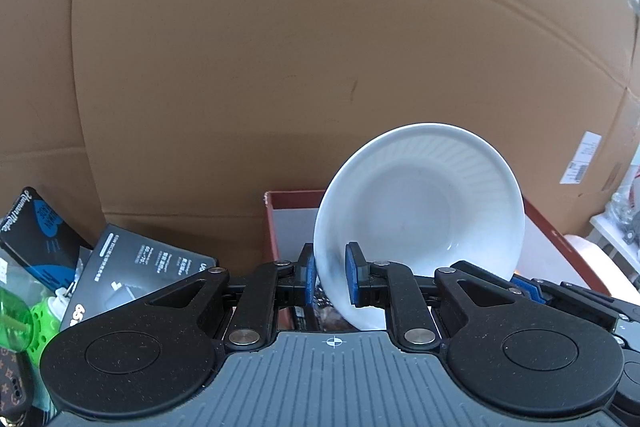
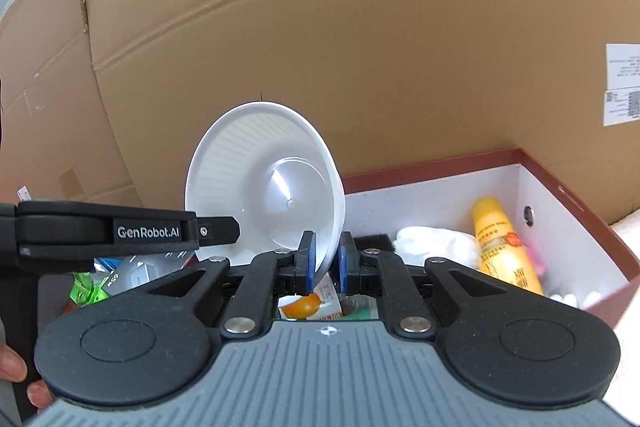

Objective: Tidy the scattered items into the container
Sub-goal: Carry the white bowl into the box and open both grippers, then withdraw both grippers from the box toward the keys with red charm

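Observation:
A white ribbed bowl (image 1: 424, 203) is held on edge over the red, white-lined box (image 1: 272, 223). My left gripper (image 1: 331, 273) is shut on its rim. My right gripper (image 2: 325, 258) is shut on the bowl's (image 2: 272, 187) rim from the other side. The box (image 2: 580, 211) holds a yellow bottle (image 2: 500, 243), a white cloth (image 2: 436, 243) and an orange-printed packet (image 2: 316, 303). The left gripper's body (image 2: 120, 231) shows at the left of the right wrist view.
A large cardboard wall (image 1: 320, 47) stands right behind the box. Left of the box lie a black product box (image 1: 132, 275), a dark phone case (image 1: 40, 227) and a green plastic item (image 1: 24, 323). A hand (image 2: 16, 375) shows at the lower left.

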Motion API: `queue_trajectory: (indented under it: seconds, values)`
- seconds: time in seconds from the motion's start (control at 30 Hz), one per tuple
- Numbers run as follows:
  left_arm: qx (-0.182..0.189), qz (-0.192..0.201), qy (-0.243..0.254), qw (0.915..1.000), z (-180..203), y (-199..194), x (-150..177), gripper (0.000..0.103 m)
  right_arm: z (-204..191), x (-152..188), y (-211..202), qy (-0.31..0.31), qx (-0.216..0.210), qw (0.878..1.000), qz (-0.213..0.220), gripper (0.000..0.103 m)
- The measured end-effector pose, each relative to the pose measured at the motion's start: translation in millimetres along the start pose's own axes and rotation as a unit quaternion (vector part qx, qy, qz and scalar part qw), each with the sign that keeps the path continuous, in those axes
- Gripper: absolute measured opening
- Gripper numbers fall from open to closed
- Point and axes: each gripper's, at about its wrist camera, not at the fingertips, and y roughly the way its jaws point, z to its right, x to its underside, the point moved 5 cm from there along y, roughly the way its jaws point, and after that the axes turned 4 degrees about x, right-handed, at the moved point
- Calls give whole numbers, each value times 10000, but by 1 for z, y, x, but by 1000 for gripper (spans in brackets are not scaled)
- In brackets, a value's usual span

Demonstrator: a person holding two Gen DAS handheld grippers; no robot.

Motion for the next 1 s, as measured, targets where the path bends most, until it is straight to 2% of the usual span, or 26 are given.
queue_trajectory:
  seconds: [0.1,0.13,0.17,0.2,0.23,0.3,0.37,0.5,0.67,0.77,0.83,1.0]
  values:
    - [-30,31,-14,10000,-5,3,-2,38,-4,-2,10,-40,-13,9999,-97,17]
    - [-52,83,15,10000,-6,1,-2,59,-4,-2,14,-31,-7,9999,-160,22]
    - [-83,188,2,9998,-8,-2,-2,86,-4,-1,15,-46,36,9998,-183,32]
    - [-148,371,-42,9992,-11,-8,-2,95,-3,-1,14,-49,126,9998,-116,67]
    - [-237,535,-72,9983,-13,-13,-2,102,0,-1,11,-38,268,9996,30,88]
    - [-269,642,-72,9976,-15,-18,-3,102,4,-3,2,-64,529,9979,375,90]
    - [-151,555,-110,9983,-15,-16,-1,102,7,-3,-3,-55,577,9973,458,90]
    - [-73,388,-180,9991,-13,-12,8,103,13,2,-6,108,500,9980,382,95]
    - [19,364,-233,9991,-8,-8,17,103,15,13,-10,143,475,9984,258,101]
    - [124,256,-392,9988,-25,-9,19,103,16,17,-18,165,525,9981,265,102]
    - [162,214,-442,9987,-10,-24,25,103,13,18,-23,142,553,9980,270,102]
    - [152,233,-607,9978,-4,-44,34,103,7,15,-32,87,511,9982,300,103]
